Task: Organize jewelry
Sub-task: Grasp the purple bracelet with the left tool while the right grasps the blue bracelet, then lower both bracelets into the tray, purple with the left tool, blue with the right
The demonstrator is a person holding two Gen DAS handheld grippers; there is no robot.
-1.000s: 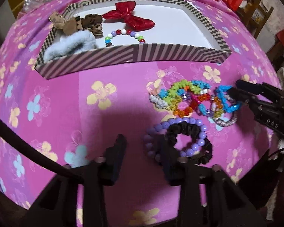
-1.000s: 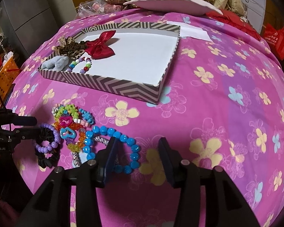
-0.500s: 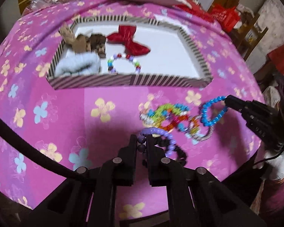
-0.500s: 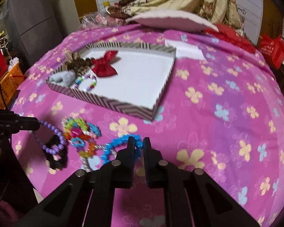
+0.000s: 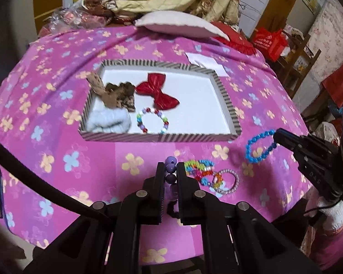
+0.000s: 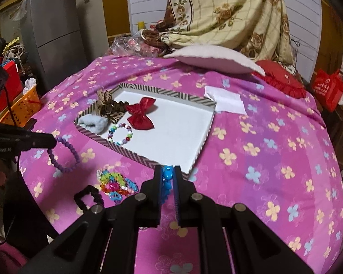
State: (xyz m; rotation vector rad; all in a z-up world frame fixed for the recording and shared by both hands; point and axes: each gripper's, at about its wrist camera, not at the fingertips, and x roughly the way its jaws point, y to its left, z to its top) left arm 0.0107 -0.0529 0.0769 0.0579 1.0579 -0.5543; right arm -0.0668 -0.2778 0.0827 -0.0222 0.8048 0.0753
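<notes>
My left gripper (image 5: 170, 167) is shut on a purple bead bracelet (image 5: 170, 171) and holds it above the pink cloth; the bracelet hangs from it in the right wrist view (image 6: 62, 154). My right gripper (image 6: 168, 171) is shut on a blue bead bracelet (image 6: 166, 181), which dangles in the left wrist view (image 5: 259, 146). A striped tray (image 5: 160, 137) with a white floor holds a red bow (image 5: 159, 94), a leopard scrunchie (image 5: 121, 96), a light blue scrunchie (image 5: 109, 121) and a multicoloured bead bracelet (image 5: 152, 121). A tangle of colourful bracelets (image 5: 203, 171) lies on the cloth before the tray.
A black scrunchie (image 6: 89, 197) lies on the cloth near the tangle. A white paper (image 6: 226, 101) lies past the tray's far corner. A white pillow (image 6: 215, 58), a red cushion (image 6: 279, 80) and a draped blanket (image 6: 228, 11) sit at the back.
Both grippers closed, the left on the purple bracelet, the right on the blue one, and lifted them off the cloth. The black scrunchie stayed behind.
</notes>
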